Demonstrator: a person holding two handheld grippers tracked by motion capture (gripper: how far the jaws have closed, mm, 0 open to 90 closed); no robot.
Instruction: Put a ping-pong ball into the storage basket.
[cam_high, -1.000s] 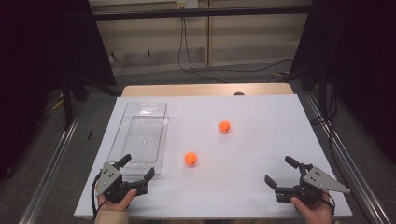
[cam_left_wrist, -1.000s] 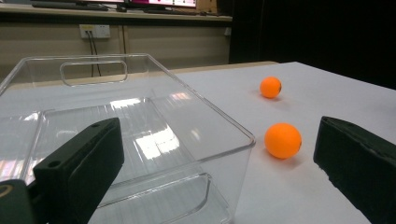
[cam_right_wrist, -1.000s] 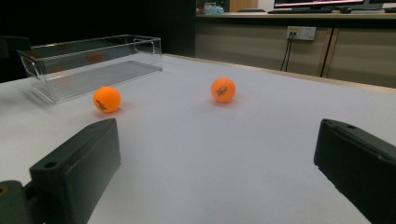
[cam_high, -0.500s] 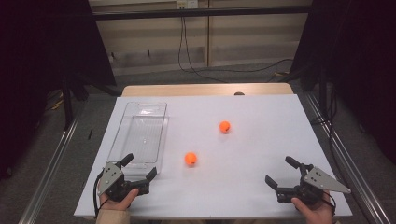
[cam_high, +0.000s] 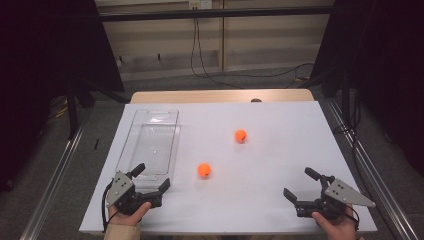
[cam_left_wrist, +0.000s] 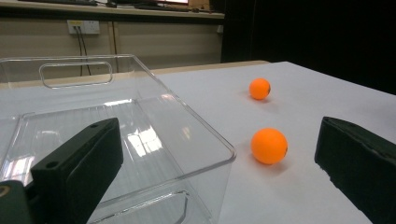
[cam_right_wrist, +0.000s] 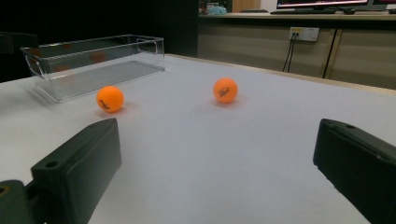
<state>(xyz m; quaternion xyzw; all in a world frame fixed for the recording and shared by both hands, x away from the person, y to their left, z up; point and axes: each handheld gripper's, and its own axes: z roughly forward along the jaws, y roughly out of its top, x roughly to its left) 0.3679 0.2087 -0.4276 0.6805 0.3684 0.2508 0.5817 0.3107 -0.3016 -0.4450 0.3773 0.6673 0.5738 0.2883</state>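
Two orange balls lie on the white table: the near ball (cam_high: 203, 170) (cam_left_wrist: 269, 145) (cam_right_wrist: 110, 99) and the far ball (cam_high: 240, 135) (cam_left_wrist: 259, 88) (cam_right_wrist: 225, 90). A clear plastic bin (cam_high: 150, 141) (cam_left_wrist: 116, 140) (cam_right_wrist: 88, 63) stands empty at the left. My left gripper (cam_high: 151, 178) (cam_left_wrist: 215, 172) rests open at the front left, just before the bin's near end, with the near ball to its right. At the front right, my right gripper (cam_high: 300, 184) (cam_right_wrist: 217, 172) is open and holds nothing, well short of both balls.
The white table (cam_high: 280, 150) has a wooden strip along its far edge. Metal rails run along the floor on both sides. Cables and a wall socket sit behind the table, with dark curtains to either side.
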